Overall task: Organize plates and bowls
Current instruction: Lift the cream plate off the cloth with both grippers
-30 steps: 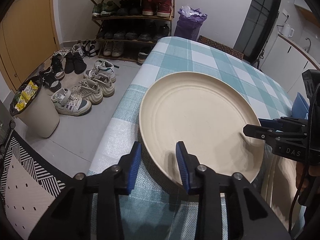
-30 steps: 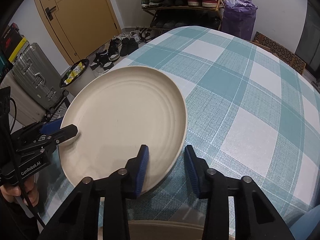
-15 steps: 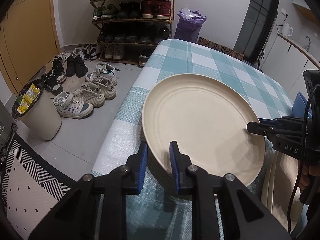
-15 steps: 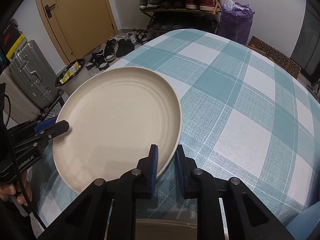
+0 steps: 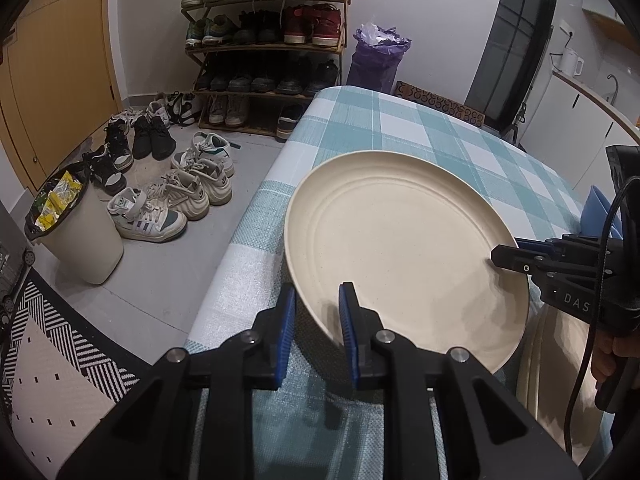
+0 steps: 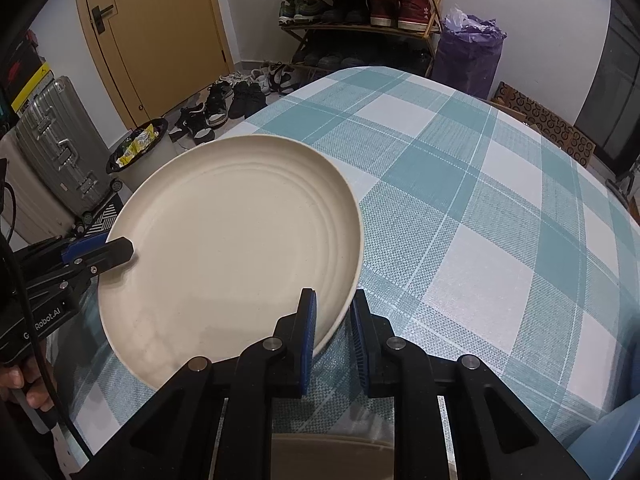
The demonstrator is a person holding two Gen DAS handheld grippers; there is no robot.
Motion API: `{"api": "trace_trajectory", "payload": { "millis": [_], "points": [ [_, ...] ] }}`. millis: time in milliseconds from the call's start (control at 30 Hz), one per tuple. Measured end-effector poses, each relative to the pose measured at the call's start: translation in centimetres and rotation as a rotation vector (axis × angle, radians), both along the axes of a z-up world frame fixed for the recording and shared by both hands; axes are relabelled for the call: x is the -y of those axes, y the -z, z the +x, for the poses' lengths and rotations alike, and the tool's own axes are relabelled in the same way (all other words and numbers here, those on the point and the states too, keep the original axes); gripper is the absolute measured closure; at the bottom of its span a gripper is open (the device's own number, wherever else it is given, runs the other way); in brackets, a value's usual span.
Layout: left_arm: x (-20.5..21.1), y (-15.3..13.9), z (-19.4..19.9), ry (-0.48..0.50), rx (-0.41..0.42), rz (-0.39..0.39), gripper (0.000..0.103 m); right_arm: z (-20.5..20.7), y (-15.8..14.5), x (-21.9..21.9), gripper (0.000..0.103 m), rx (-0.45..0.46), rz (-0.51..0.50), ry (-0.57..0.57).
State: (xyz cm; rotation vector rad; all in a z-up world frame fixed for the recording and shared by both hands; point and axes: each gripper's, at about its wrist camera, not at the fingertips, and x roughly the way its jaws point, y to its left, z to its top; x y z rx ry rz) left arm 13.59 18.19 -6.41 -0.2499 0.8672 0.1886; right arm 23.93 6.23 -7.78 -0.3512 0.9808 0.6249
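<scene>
The left tool [image 5: 317, 312] is clamped on the near rim of the cream plate [image 5: 400, 248]. The right tool [image 6: 333, 322] pinches the opposite rim. The plate hangs tilted just above the checked desk [image 6: 460, 200], at its corner.

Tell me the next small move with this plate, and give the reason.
Probably lift it level with both claws. The left claw and right claw each pinch the cream plate at opposite rim edges, and one edge seems raised off the checked tablecloth, so the grips look ready.
</scene>
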Motion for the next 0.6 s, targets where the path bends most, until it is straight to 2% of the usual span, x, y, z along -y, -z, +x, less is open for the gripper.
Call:
{"api": "trace_trajectory", "payload": {
  "millis": [600],
  "points": [
    [1.6,-3.2,-1.7,0.014,0.065,0.021,0.083,-2.3,-3.7,1.8,0.085,0.064,0.042,0.022]
  ]
}}
